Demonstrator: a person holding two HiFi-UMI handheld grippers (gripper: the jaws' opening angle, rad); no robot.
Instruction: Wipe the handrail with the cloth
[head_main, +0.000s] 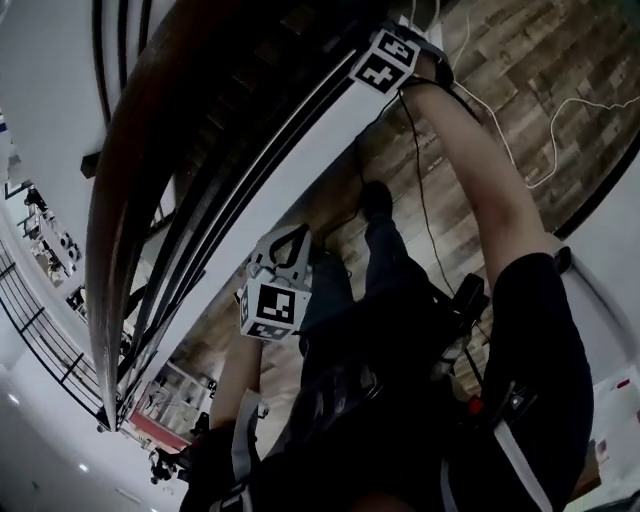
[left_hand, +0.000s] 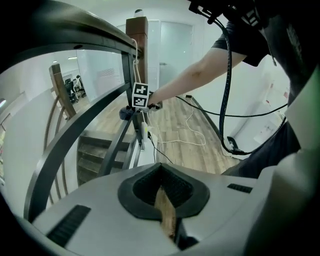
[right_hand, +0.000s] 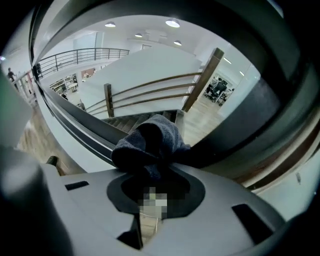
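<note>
The dark brown wooden handrail (head_main: 150, 150) curves from the top centre down to the lower left in the head view. In the right gripper view it is the broad dark band (right_hand: 280, 75) at the upper right. My right gripper (right_hand: 150, 175) is shut on a bunched dark grey cloth (right_hand: 150, 142), which sits against the rail's underside. The left gripper view shows that cloth (left_hand: 125, 113) below the right gripper's marker cube (left_hand: 140, 95). That cube (head_main: 385, 60) is also at the top of the head view. My left gripper (head_main: 290, 240) hangs lower, away from the rail, its jaws (left_hand: 162, 200) shut on nothing.
Dark metal balusters (head_main: 210, 210) and a white stringer (head_main: 300, 170) run under the rail, with stairs (left_hand: 95, 150) beyond. A wooden newel post (left_hand: 137, 35) stands at the rail's end. White cable (head_main: 520, 150) and black cable (left_hand: 227, 100) trail over the plank floor (head_main: 560, 60).
</note>
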